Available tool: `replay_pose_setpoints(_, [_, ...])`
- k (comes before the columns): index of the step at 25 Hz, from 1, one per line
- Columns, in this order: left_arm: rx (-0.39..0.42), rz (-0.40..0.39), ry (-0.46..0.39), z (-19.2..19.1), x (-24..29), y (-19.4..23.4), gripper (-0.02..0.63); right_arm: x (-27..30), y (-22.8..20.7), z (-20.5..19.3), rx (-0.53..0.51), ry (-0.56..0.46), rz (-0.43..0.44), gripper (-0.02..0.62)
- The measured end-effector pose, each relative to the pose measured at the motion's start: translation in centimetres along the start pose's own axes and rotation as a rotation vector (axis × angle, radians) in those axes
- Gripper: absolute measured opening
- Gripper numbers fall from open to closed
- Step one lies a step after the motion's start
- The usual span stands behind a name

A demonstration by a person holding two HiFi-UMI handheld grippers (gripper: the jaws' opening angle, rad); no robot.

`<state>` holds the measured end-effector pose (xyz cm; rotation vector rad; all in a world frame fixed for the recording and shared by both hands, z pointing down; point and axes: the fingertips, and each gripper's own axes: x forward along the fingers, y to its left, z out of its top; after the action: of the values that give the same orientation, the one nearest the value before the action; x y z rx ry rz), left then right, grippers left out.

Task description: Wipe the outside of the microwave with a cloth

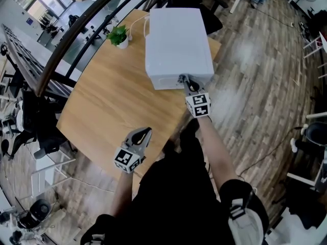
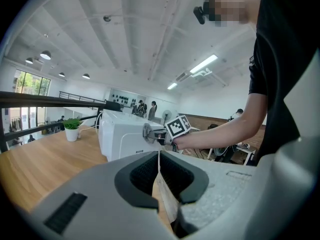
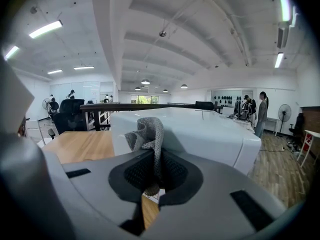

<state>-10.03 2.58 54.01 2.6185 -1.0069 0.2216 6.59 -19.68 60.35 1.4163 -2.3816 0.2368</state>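
Jaws of left gripper [image 2: 159, 171] pressed together, nothing between them, above the near edge of the wooden surface [image 1: 107, 101]. Jaws of right gripper [image 3: 154, 171] clamped on grey cloth [image 3: 149, 134], at the near face of the white microwave [image 1: 176, 40]. Potted plant [image 1: 119, 36] beyond, beside the microwave.

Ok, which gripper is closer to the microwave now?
Right. The right gripper, shut on the cloth, is at the microwave, by its near face; the left gripper, shut and empty, sits back over the table edge.
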Motion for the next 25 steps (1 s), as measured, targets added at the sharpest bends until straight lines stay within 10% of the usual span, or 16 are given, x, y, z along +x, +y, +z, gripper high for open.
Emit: replay_pose_setpoints(25, [-0.010,0.003,0.012,0.2,1.7,-0.3,0.011,-2.6,-6.2,-2.4,0.067,0.017,-0.091,0.017])
